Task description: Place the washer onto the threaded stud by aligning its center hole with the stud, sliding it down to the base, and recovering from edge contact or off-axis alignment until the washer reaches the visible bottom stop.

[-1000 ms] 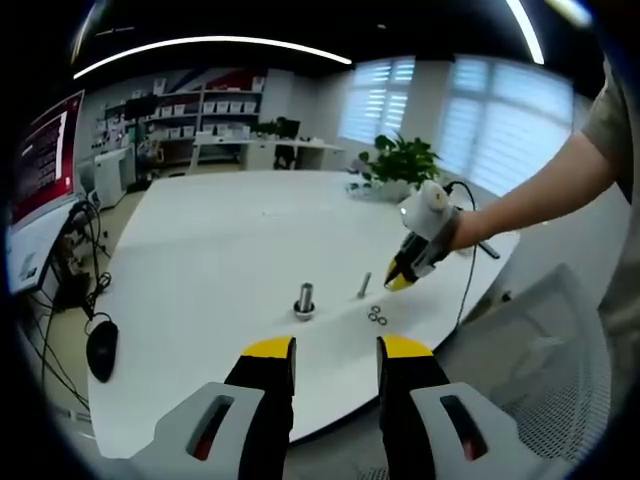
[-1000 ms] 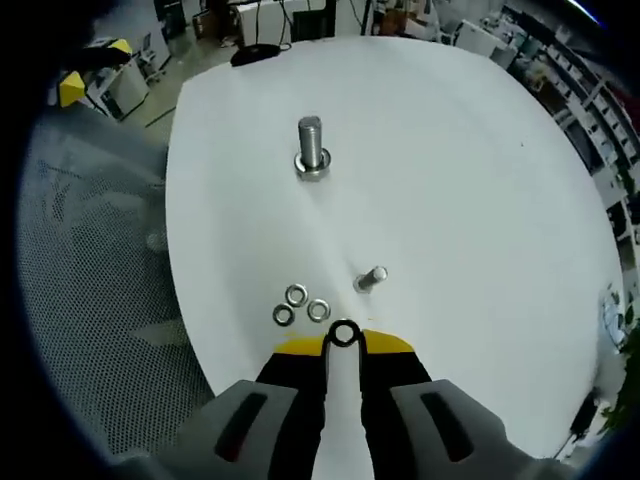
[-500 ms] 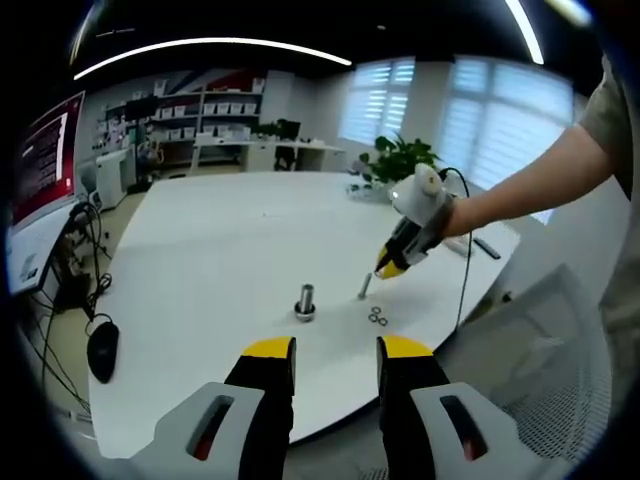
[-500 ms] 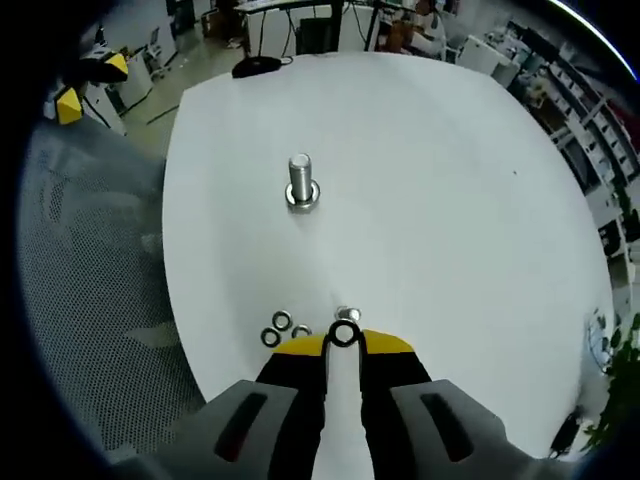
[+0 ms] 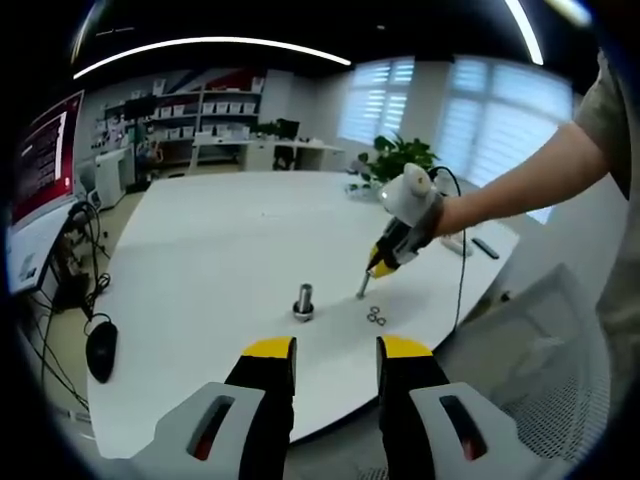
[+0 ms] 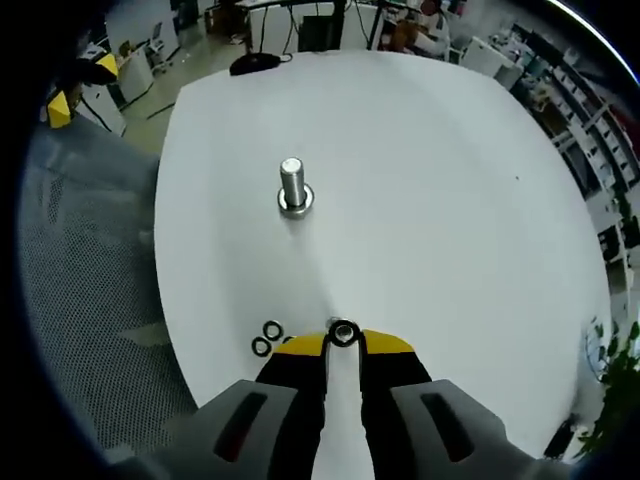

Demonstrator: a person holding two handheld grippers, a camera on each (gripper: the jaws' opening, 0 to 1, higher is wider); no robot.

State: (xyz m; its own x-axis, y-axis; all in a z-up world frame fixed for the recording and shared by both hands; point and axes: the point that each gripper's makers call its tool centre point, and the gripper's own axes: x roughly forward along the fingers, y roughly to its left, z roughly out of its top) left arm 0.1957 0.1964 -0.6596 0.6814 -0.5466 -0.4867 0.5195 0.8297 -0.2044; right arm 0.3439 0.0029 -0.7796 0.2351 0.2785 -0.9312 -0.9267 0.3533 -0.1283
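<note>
Left gripper view: the left gripper waits with jaws apart, holding nothing, while the right gripper hangs above the small stud.

Right gripper view: its tips pinch the washer just over that stud, mostly hidden. Any tilt could catch the washer's edge on the threads, jamming it.

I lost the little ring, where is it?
In the right gripper view, the washer sits pinched at the right gripper tips, near the loose washers on the white table.
</note>
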